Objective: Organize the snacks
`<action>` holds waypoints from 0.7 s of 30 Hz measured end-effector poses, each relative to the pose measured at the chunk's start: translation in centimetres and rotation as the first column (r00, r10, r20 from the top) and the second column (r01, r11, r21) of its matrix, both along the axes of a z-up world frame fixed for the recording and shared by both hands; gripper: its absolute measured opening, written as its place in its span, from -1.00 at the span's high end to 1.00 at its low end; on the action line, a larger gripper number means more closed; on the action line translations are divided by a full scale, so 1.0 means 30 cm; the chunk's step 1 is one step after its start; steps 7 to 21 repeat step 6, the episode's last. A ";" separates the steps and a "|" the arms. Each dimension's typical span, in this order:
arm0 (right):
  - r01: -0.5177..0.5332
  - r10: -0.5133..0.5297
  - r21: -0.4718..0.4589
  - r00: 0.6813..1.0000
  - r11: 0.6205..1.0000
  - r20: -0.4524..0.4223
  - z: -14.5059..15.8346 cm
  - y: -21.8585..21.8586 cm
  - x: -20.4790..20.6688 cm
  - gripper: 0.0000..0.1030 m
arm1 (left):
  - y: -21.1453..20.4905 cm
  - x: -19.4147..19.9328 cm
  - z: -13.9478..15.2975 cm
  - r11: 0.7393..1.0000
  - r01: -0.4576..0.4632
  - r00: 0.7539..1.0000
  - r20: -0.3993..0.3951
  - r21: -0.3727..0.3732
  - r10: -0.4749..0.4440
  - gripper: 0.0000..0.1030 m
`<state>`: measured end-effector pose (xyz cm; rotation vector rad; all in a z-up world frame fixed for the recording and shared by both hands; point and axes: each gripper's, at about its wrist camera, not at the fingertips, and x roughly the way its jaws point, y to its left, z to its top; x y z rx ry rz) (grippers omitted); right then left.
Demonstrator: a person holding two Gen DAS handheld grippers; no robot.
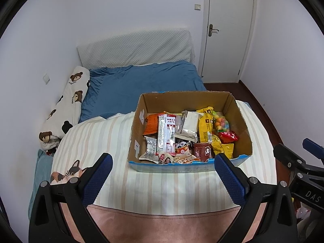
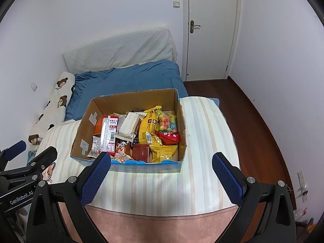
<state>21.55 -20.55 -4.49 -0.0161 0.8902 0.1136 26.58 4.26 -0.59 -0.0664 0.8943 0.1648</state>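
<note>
Your left gripper (image 1: 163, 169) had its fingers (image 1: 97, 179) spread wide and held nothing. Your right gripper (image 2: 161, 168) was spread just as wide, also empty. The cardboard box (image 1: 242, 119) sat on the striped blanket (image 1: 97, 137) of the bed, just beyond your fingertips in both views, its near blue edge between them. It lay toward the right finger in the left view and toward the left finger in the right view. Inside it the snacks (image 1: 188, 133) were piled loosely: a red and white pack (image 1: 167, 134) nearer the left finger, yellow packs (image 1: 206, 125) and a bag of coloured candies (image 1: 221, 122) nearer the right finger. Neither gripper touched the box.
</note>
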 end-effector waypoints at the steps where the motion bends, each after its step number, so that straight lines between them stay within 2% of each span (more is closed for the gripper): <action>1: 0.000 0.000 0.000 1.000 1.000 0.001 0.003 0.001 -0.003 -0.98 | -0.001 -0.002 0.001 1.000 0.000 1.000 0.001 0.002 0.000 -1.00; 21: 0.000 0.000 0.003 1.000 1.000 0.007 0.020 0.003 -0.015 -0.98 | -0.003 -0.004 0.002 1.000 0.003 1.000 0.004 0.002 -0.003 -1.00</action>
